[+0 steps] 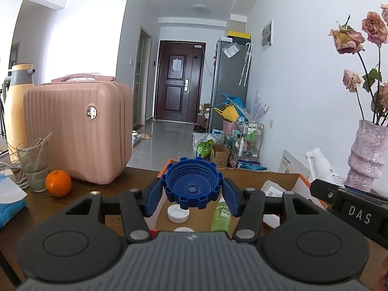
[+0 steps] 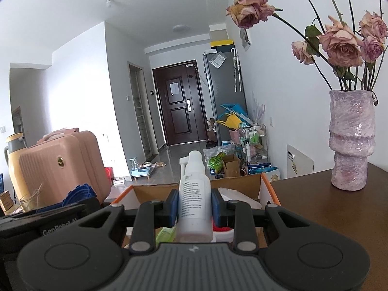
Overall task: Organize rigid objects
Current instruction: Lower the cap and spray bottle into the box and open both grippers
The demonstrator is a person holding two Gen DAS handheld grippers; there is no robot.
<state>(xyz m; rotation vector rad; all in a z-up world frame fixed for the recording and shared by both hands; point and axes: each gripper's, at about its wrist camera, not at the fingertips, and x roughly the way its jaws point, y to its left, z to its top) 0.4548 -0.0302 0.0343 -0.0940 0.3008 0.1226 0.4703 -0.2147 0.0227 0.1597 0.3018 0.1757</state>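
Over an open cardboard box (image 1: 286, 179) with orange edges, standing at the far edge of a dark wooden desk (image 2: 315, 208), two hand-held grippers each held something. The left gripper (image 1: 192, 192) was closed on a large blue ridged cap (image 1: 191, 184), its hollow side facing the camera, held above the box's left part. The right gripper (image 2: 195, 206) clamped an upright white spray bottle (image 2: 194, 194) between its blue pads; small printed text covered the bottle's label but was too fine to read. The right gripper's body carried the letters "DAS" in the left wrist view, and the left gripper's body showed "GenRobot" in the right wrist view. Inside the box lay a small white cap (image 1: 178, 213) and a green bottle (image 1: 222, 215). Toward the desk's left edge stood a pink hard-shell case (image 1: 77, 131), an orange (image 1: 58, 183) and a glass (image 1: 32, 165). Near the right edge stood a pink vase (image 2: 350, 140) of dried roses.
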